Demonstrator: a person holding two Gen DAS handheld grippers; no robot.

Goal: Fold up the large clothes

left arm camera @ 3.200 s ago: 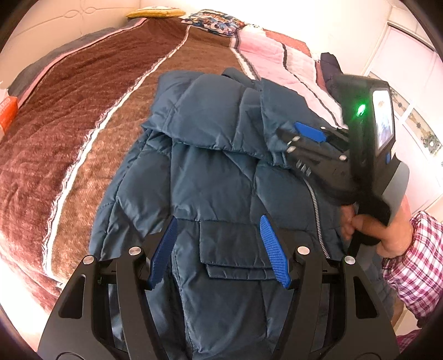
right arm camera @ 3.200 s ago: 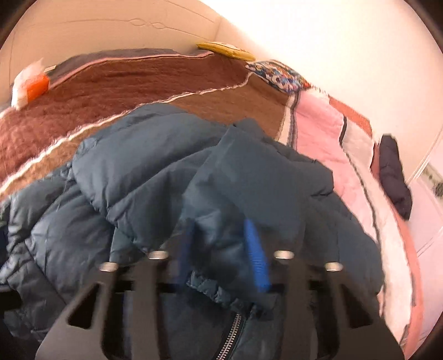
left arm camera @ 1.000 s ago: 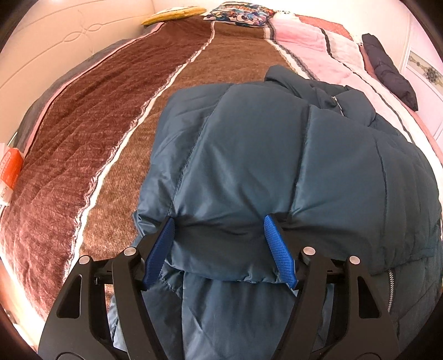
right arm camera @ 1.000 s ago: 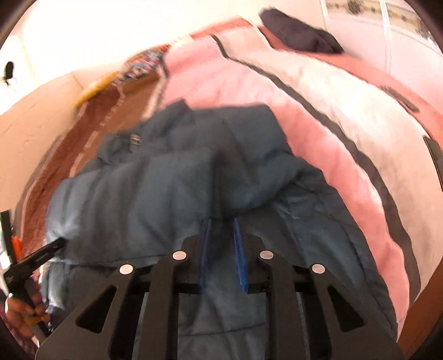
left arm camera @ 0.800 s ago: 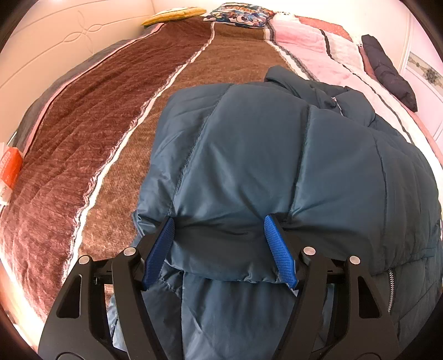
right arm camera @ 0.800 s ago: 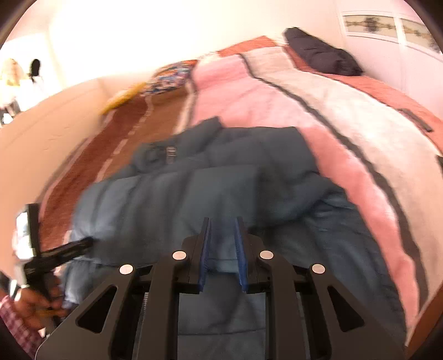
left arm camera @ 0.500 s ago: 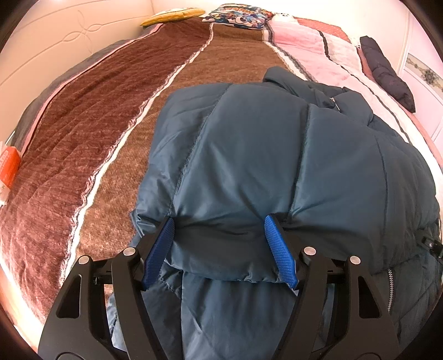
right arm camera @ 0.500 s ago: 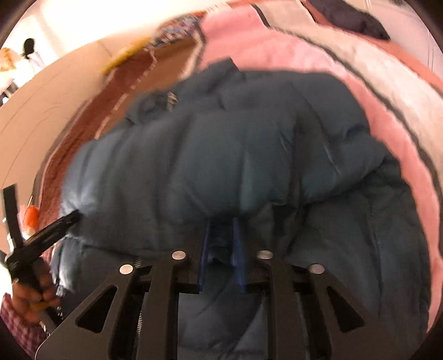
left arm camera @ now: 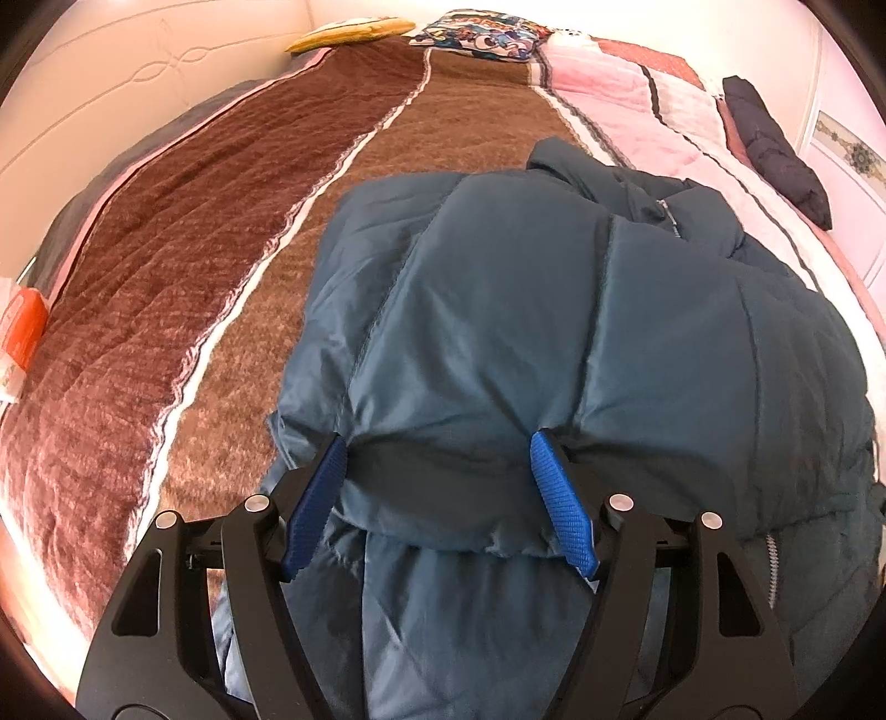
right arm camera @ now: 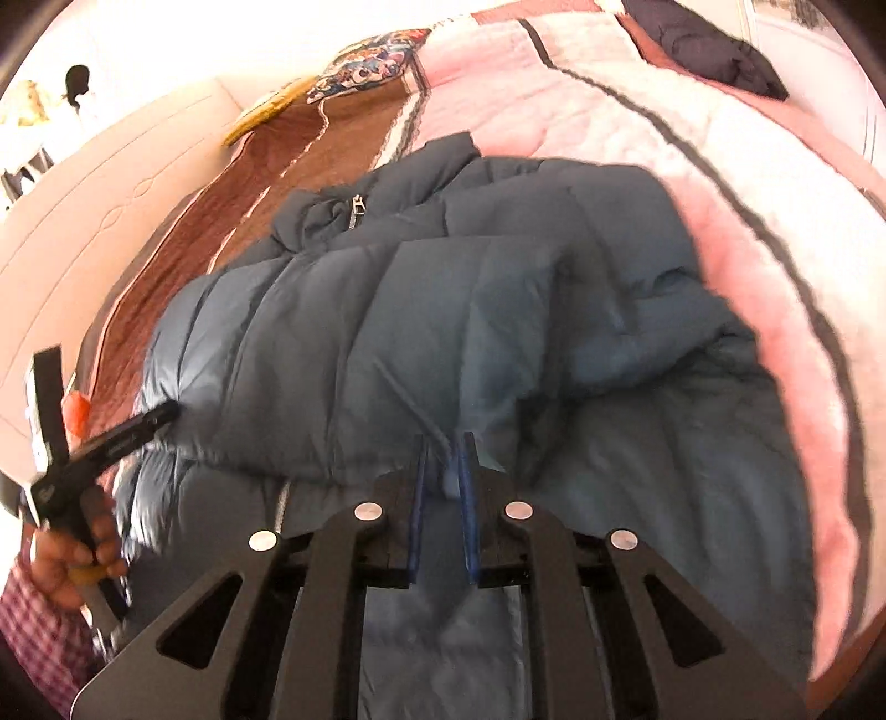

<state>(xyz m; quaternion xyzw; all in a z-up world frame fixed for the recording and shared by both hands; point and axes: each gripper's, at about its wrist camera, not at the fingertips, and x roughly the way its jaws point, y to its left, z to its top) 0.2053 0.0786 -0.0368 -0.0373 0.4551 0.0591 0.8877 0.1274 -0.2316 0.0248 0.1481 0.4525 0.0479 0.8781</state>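
A dark teal puffer jacket [left arm camera: 554, 332] lies on the bed with its sleeves folded across its front. My left gripper [left arm camera: 437, 443] is open, its blue fingers [left arm camera: 559, 498] straddling the cuff end of the folded sleeve. In the right wrist view the jacket [right arm camera: 470, 310] fills the middle. My right gripper [right arm camera: 446, 471] is shut on a fold of the jacket fabric at its near edge. The left gripper [right arm camera: 155, 418] shows there at the jacket's left edge, held by a hand.
The bed has a brown striped blanket [left arm camera: 194, 249] on the left and a pink blanket [left arm camera: 637, 94] on the right. A dark folded garment [left arm camera: 775, 149] lies at the far right. Pillows [left arm camera: 476, 33] sit at the head. An orange packet [left arm camera: 22, 327] lies at the left edge.
The sleeve has been folded across the jacket front since the earliest frames. In the last second the left gripper has stayed still; the right gripper has dropped to the jacket and pinched a fold.
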